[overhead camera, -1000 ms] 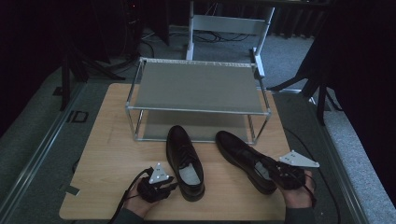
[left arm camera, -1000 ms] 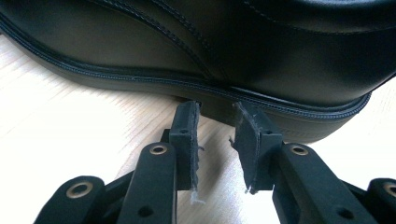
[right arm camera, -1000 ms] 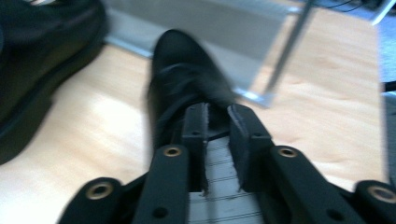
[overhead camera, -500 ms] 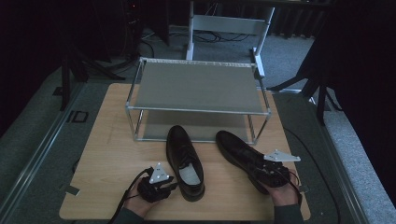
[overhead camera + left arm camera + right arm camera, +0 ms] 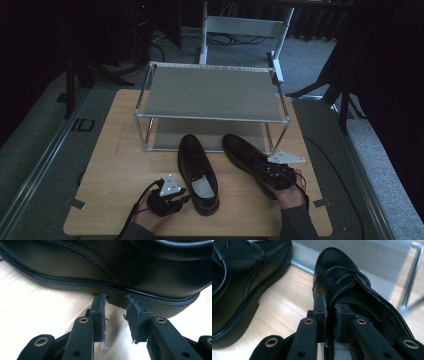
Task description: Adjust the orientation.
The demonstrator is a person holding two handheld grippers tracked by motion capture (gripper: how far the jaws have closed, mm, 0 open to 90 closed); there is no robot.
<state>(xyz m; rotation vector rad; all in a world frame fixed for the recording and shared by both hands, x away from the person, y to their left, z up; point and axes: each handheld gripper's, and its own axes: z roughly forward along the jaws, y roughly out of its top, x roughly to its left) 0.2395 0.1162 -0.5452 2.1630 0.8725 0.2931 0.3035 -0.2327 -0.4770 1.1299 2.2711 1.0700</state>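
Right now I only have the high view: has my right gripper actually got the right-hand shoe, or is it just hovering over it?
Observer: In the right gripper view, the right gripper straddles the side wall of the right-hand shoe at its opening, with one jaw outside and one inside. The jaws have just been closing and look pressed on the leather.
Operator: And the left one?
Observer: The left gripper is open. Its tips sit low against the sole edge of the left-hand shoe, by the heel step, with nothing between them.
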